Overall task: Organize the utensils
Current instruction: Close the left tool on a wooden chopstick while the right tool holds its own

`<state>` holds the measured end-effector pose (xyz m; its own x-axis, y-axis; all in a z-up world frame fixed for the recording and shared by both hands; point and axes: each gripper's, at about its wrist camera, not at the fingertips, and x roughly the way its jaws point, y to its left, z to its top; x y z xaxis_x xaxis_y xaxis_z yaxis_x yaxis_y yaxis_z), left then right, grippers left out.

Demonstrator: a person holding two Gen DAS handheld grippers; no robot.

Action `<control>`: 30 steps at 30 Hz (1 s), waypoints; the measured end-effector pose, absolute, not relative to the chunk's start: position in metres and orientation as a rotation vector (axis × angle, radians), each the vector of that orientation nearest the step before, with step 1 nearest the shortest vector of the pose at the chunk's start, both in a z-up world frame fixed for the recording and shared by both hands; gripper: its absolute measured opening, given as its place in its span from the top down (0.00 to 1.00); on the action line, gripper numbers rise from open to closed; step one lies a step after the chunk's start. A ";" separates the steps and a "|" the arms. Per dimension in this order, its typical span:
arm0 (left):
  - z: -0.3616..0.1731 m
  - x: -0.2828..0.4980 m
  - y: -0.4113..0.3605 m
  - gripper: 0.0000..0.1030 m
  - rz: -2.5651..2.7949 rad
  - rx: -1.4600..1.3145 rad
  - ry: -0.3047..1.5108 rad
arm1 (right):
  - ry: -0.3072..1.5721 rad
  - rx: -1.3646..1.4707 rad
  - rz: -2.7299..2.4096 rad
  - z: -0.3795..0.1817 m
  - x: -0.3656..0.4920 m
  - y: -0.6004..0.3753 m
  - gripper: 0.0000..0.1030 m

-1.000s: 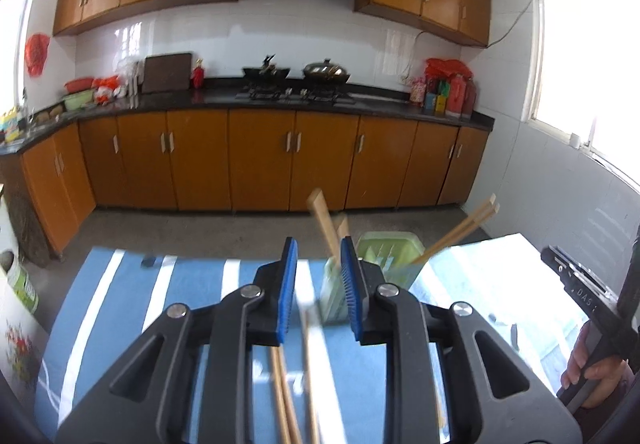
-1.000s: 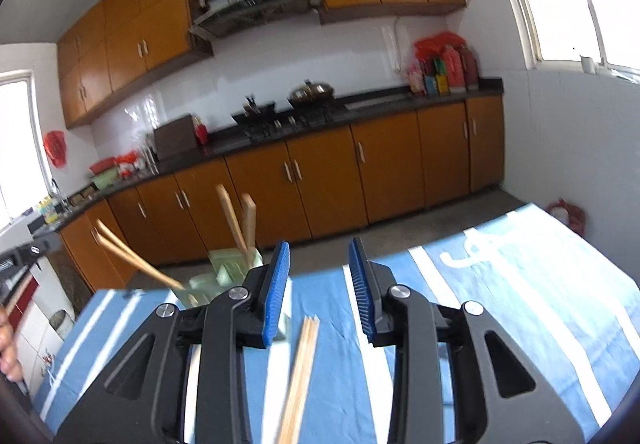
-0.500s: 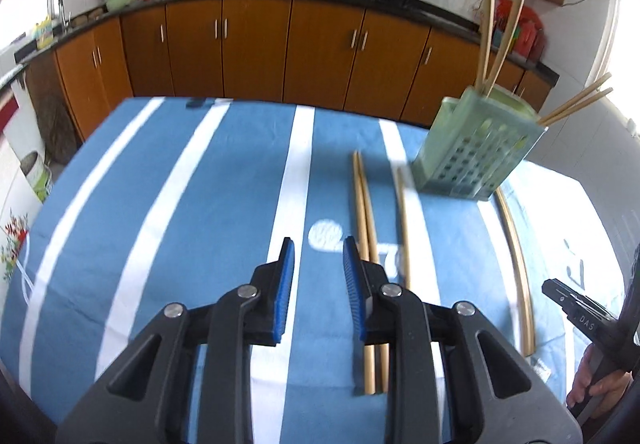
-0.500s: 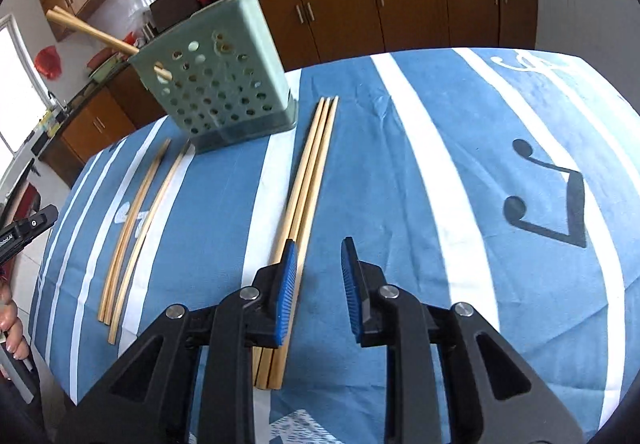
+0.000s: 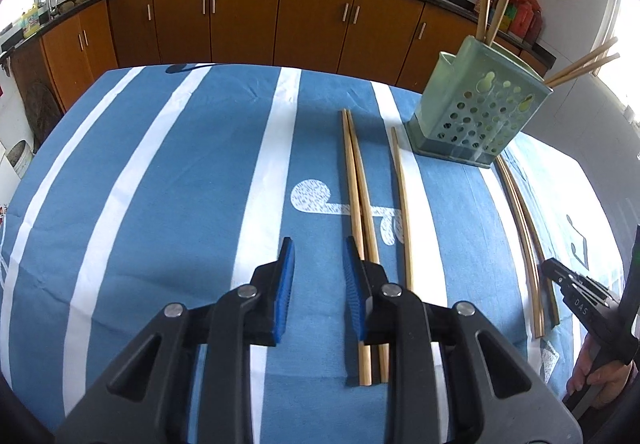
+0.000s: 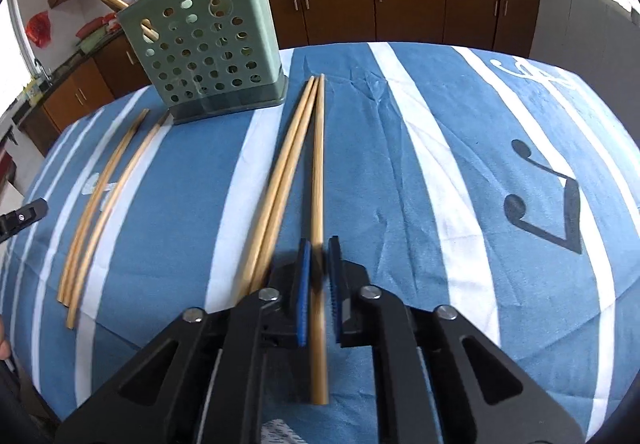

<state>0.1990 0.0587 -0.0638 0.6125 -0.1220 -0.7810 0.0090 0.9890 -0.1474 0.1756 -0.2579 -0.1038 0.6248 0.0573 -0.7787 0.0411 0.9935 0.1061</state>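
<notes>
Right tool (image 6: 318, 276) narrowed around single bamboo chopstick (image 6: 318, 180), lower centre of frame; firm clamp cannot be told. Judged light, stiff, smooth; near-end hold risks pivoting. Left tool (image 5: 318, 284) held apart, empty. Green perforated holder (image 6: 208, 44) upper left on counter (image 6: 460, 172).

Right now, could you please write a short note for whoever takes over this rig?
Right gripper: jaws narrowed around one chopstick that lies on the blue striped cloth; whether the pads actually grip it is unclear.
Left gripper: open and empty, just left of a chopstick pair.
Green holder stands upright at the far side of the cloth.
Done: several chopsticks already stand in the holder.
Left: three chopsticks on the right gripper's side, including the one between its jaws, and three on the left gripper's side.
</notes>
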 end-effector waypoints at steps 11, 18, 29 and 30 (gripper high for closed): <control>-0.088 0.207 0.030 0.79 -0.137 -0.060 0.965 | 0.884 0.161 -0.054 -0.105 0.175 -0.283 0.93; -0.100 0.206 0.025 0.85 -0.131 -0.028 0.984 | 0.883 0.160 -0.047 -0.106 0.176 -0.283 0.93; -0.100 0.223 0.058 0.91 -0.001 -0.040 0.951 | 0.872 0.131 -0.063 -0.107 0.185 -0.289 0.93; -0.100 0.223 0.060 0.91 -0.007 -0.041 0.942 | 0.870 0.128 -0.069 -0.108 0.186 -0.291 0.93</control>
<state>0.2231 0.0602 -0.1001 0.5880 -0.0244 -0.8085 -0.0119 0.9992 -0.0388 0.1863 -0.2908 -0.1075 0.6435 -0.0079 -0.7654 0.1124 0.9901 0.0843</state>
